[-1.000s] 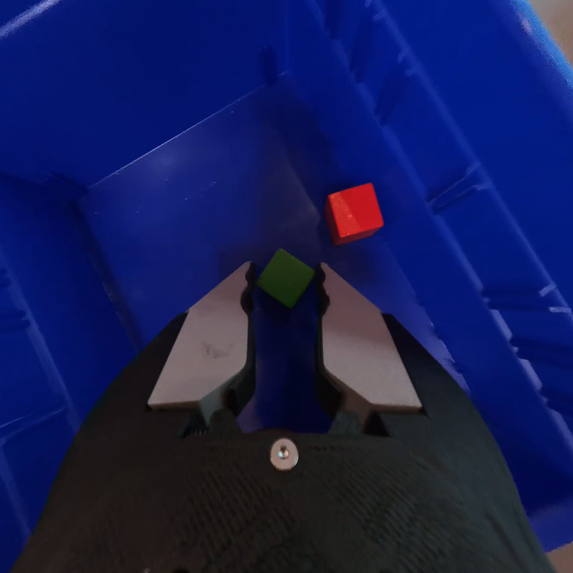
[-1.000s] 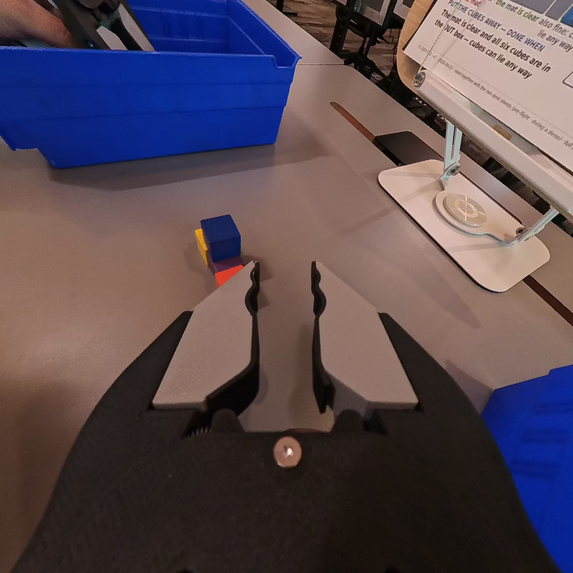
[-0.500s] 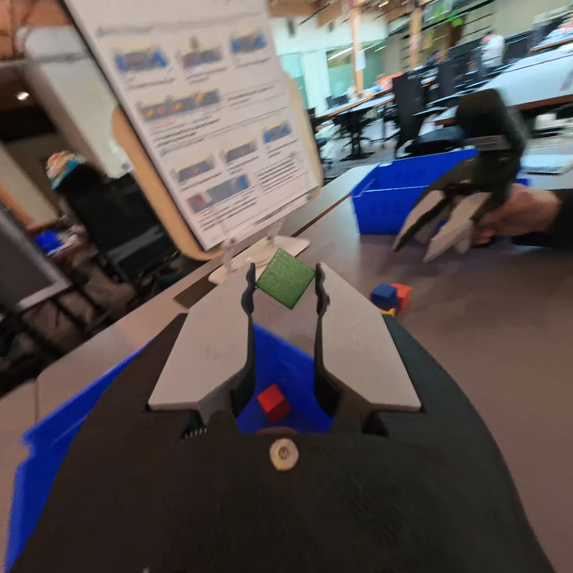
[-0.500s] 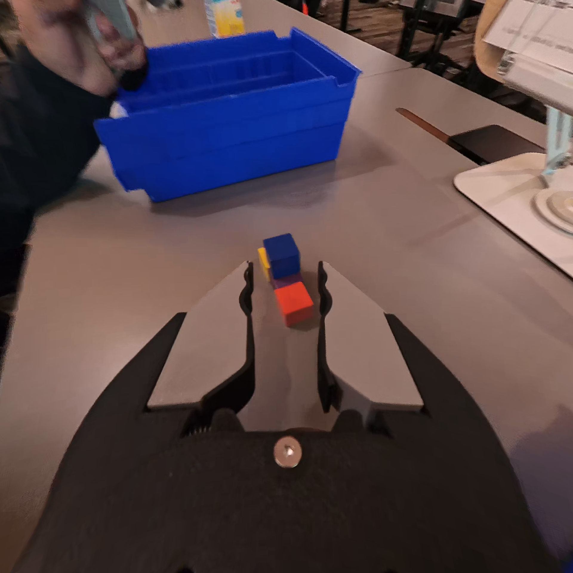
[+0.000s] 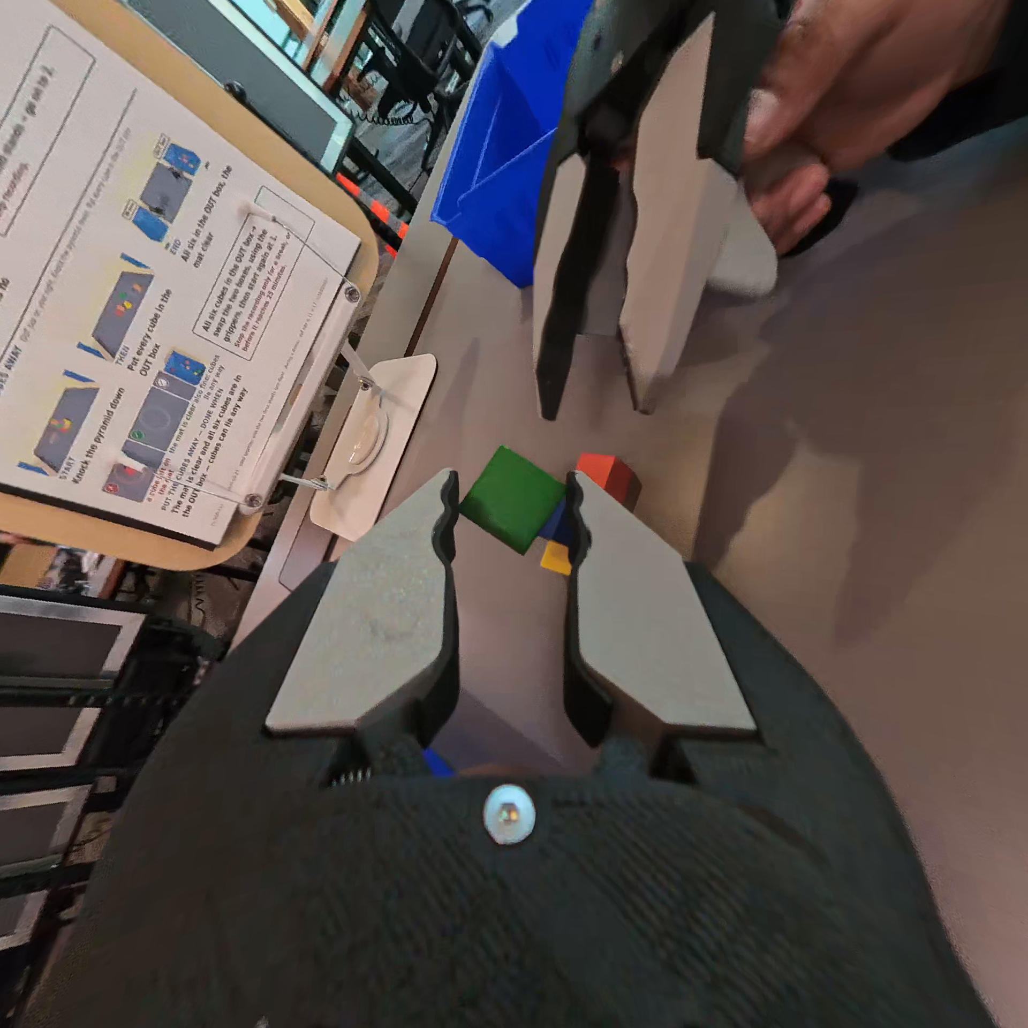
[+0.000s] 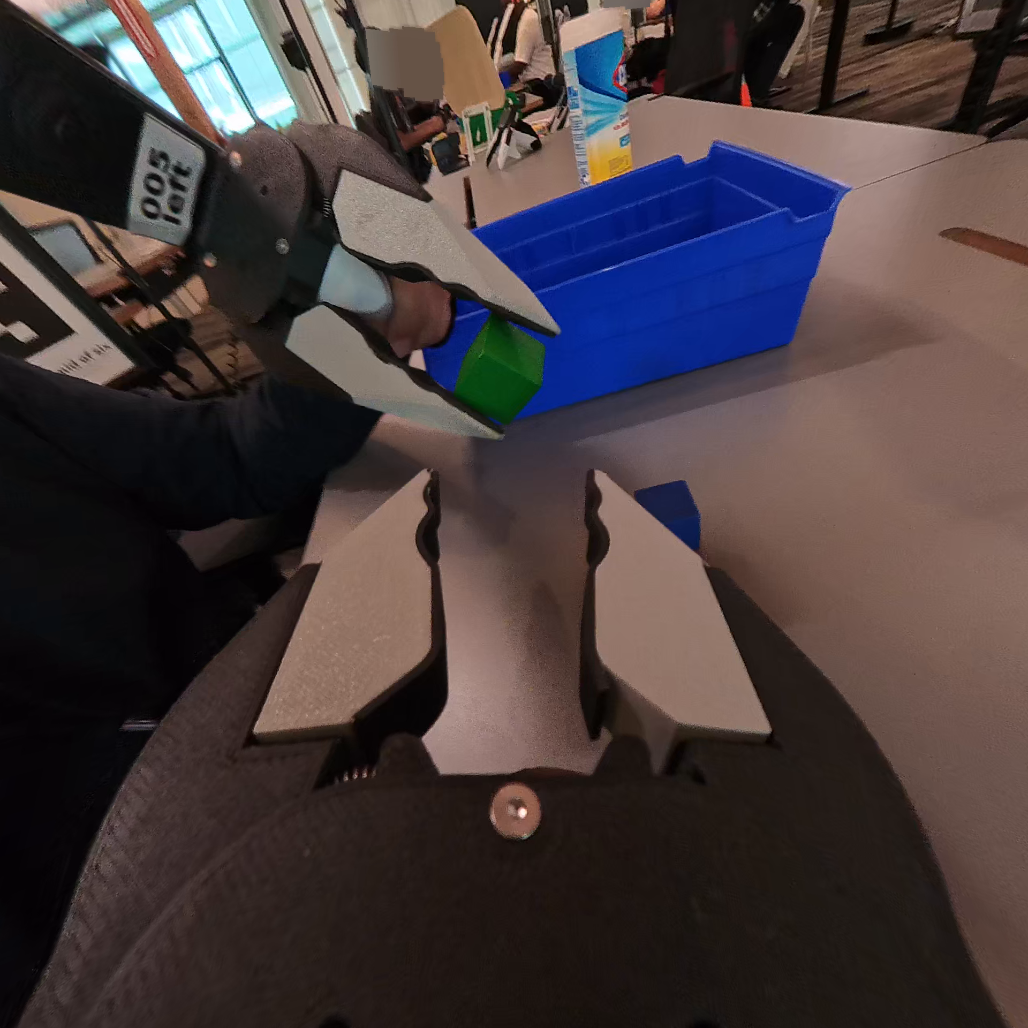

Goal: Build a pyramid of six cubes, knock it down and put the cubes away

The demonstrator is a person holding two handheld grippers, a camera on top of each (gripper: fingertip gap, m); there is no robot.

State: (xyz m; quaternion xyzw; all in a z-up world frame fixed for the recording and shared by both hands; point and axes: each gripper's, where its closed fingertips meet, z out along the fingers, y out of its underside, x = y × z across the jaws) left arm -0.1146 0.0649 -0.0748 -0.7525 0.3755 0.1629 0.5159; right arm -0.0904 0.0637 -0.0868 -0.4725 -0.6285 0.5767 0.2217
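Observation:
My left gripper [image 5: 512,500] is shut on a green cube [image 5: 509,495] and holds it tilted above the grey table [image 5: 834,556]. Just past it, a blue cube [image 5: 556,525], a yellow cube [image 5: 556,558] and an orange-red cube [image 5: 609,475] cluster on the table. My right gripper [image 5: 595,411] hangs over that cluster, open and empty. In the right wrist view my right gripper [image 6: 510,489] is open with bare table between its fingers. The blue cube [image 6: 670,509] sits just right of it. The left gripper [image 6: 525,384] holds the green cube [image 6: 500,370] ahead.
A blue bin [image 6: 667,289] stands on the table behind the left gripper. Another blue bin [image 5: 500,167] shows behind the right gripper. An instruction board [image 5: 167,278] on a white stand base [image 5: 378,445] stands at the table edge. A wipes canister [image 6: 598,105] stands farther back. My two grippers' fingertips are within a few centimetres of each other.
My left gripper has lifted the green cube out of the blue bin and carried it over to the cube cluster. My right gripper has swung left; the orange-red cube no longer lies between its fingers.

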